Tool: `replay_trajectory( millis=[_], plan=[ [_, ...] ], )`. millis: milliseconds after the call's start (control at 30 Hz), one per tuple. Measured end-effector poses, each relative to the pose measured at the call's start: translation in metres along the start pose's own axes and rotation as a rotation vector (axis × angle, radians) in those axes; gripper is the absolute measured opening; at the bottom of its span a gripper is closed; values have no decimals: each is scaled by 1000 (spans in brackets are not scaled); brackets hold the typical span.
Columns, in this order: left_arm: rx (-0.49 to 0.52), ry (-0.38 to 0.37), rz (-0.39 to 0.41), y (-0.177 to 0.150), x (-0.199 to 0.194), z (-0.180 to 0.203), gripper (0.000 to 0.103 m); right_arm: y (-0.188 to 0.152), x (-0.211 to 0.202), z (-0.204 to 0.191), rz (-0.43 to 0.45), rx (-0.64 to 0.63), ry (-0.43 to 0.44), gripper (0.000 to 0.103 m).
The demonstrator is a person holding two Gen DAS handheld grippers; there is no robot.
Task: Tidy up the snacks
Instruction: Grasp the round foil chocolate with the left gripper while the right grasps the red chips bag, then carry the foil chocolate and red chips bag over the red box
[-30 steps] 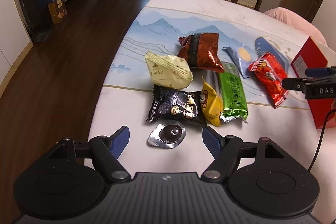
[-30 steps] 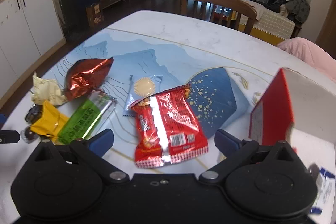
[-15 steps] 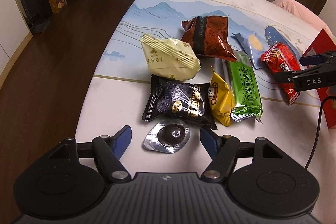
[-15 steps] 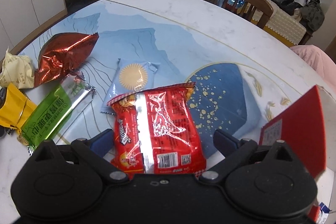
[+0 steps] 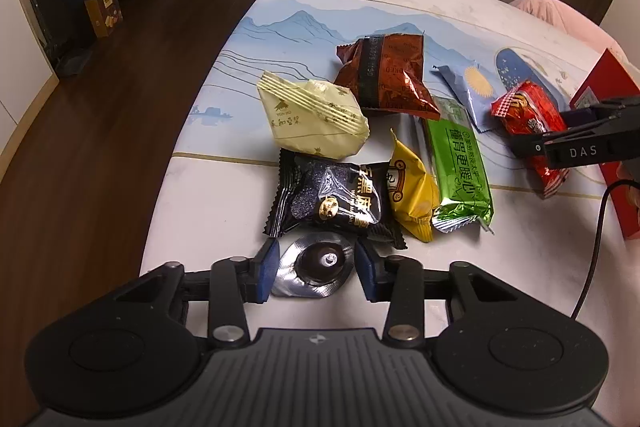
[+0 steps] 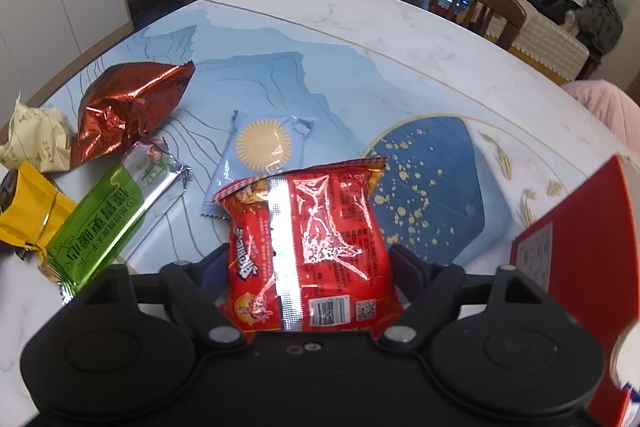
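Red foil snack bag (image 6: 308,251) sat between right tool (image 6: 308,267) fingers, grip unconfirmed; left tool (image 5: 316,267) narrowly bracketed round foil-sealed chocolate cup (image 5: 316,265) near counter (image 5: 224,199) edge. Next: close, lift.

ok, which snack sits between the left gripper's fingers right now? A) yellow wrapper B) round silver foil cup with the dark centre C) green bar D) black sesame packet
B: in the left wrist view the left gripper has its blue pads on either side of the round foil cup, while the black sesame packet, yellow wrapper and green bar lie farther out on the table.
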State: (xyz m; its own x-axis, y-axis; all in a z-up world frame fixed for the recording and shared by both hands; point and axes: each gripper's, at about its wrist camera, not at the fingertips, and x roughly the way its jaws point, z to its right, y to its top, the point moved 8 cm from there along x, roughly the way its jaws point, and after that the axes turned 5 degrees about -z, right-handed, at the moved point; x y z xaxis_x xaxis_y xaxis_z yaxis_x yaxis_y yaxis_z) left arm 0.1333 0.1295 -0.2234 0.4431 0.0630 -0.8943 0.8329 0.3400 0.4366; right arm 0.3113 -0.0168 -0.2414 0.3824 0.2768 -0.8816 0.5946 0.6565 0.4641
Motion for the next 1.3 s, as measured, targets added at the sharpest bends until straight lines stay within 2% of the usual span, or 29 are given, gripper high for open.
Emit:
replay_trajectory(
  millis=[233,267,600,800,1000,1300],
  plan=[
    [2,-4,-9,-3,-3,2,28,-15,-15,-4,-7,66,9,73],
    [-1,-6,-10,-4,-4,2,26,-17,-19,-5,-4,76,12,73],
    [-20,-22,-15,-17,-15,0,24,-41,-64,-13,37,173,54,73],
    [-20,-41,-10,-19,-29,6,24,-50,-99,-18,75,187,58,73],
    [-3,-76,12,-15,-51,24,24,-57,-133,-10,115,207,37,73],
    [84,-123,101,7,-86,76,24,-68,-178,24,184,243,-19,73]
  ],
)
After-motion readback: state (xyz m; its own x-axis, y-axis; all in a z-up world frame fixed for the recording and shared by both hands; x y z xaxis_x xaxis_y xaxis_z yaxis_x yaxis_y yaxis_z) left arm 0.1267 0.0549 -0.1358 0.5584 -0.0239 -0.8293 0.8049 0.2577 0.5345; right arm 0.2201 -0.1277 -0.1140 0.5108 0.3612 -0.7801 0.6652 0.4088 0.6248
